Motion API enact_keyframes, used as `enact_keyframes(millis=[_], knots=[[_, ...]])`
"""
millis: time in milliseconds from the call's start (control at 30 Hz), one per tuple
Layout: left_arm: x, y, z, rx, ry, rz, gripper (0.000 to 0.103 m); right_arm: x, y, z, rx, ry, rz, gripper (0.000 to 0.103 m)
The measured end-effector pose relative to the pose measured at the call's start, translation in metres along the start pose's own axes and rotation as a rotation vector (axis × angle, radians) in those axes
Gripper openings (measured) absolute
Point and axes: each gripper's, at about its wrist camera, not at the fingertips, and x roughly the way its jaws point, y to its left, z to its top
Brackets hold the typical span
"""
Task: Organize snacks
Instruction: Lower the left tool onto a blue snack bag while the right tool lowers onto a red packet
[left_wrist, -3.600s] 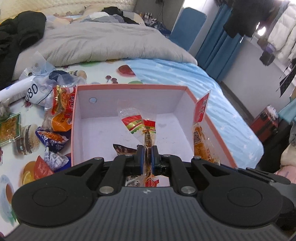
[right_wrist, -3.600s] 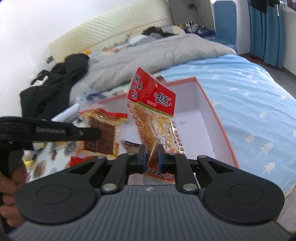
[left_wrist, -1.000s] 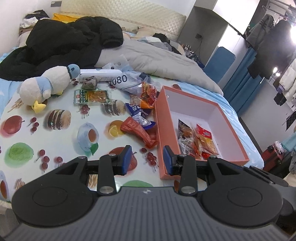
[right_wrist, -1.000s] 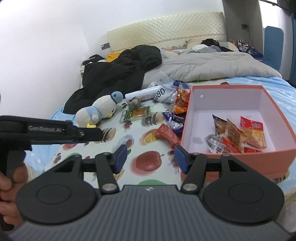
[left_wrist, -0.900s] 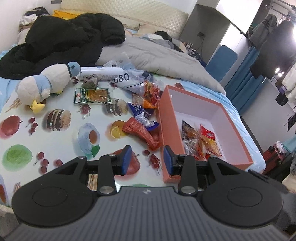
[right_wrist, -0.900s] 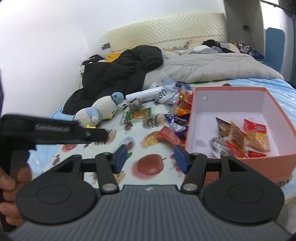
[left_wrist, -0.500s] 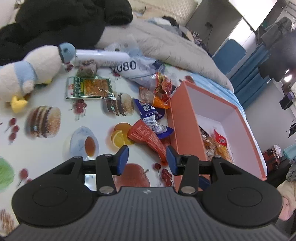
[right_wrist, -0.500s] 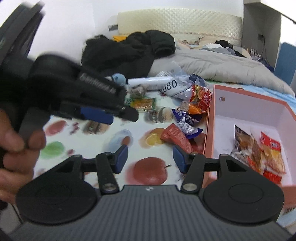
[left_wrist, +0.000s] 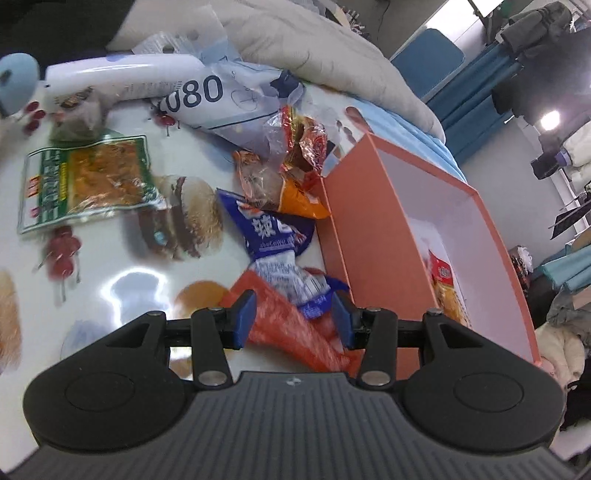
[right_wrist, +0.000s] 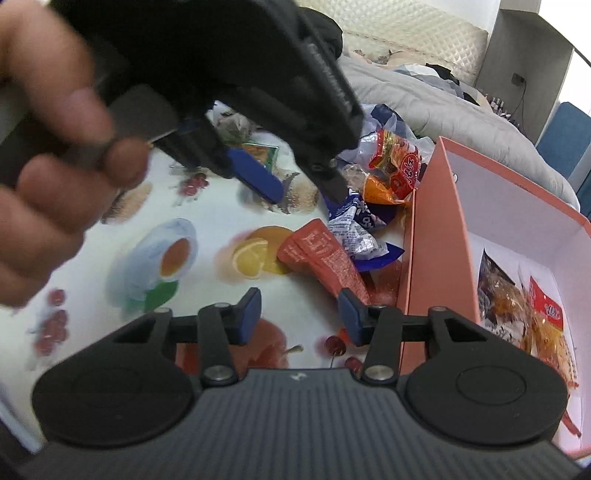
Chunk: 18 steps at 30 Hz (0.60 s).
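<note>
I have the red pack (left_wrist: 288, 325) framed between the pads of my left gripper (left_wrist: 293, 319), lying flat on the surface just left of the box (left_wrist: 373, 236). The jaws stand apart and do not press on it, so nothing is gripped yet. A blue pack (left_wrist: 273, 229) overlaps its far end, and an orange pack (left_wrist: 280, 184) sits beyond that against the box's far left corner.

My right gripper (right_wrist: 301, 314) hangs over bare patterned surface (right_wrist: 207, 221) nearer me, empty; its jaws are closing with nothing between them. The red pack's near tip lies by its right pad. In that view the left gripper, held in a hand (right_wrist: 48, 147), crosses the upper left.

Inside the box a few packs (right_wrist: 524, 310) already lie at the near end, so I judge the job partly done. Still outside: the red, blue and orange packs, a crinkly red-and-gold one (left_wrist: 306, 140) by the plastic bag (left_wrist: 229, 99), and a green pack (left_wrist: 88, 181) well to the left. Most of the sorting remains.
</note>
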Motion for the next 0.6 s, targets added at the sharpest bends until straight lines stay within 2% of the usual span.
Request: enact_keyframes(millis=[200,433,500,567,600], knots=[[0.033,0.006,0.018,0.006,0.042,-0.026,0.051,0.023,-0.002,0.010,-0.027,-0.022,-0.052,0.048],[0.072,0.013,0.032,0.001,0.100,-0.011,0.049,0.047,-0.006,0.008,-0.068,-0.025,-0.116,0.048],[0.079,0.018,0.036,-0.008,0.110,-0.005,0.040,0.052,-0.002,0.003,-0.102,-0.028,-0.140,0.048],[0.083,0.021,0.039,-0.021,0.114,-0.018,0.038,0.056,-0.001,0.001,-0.109,-0.017,-0.146,0.047],[0.084,0.021,0.040,-0.016,0.114,-0.017,0.035,0.059,0.000,-0.001,-0.116,-0.015,-0.157,0.042]])
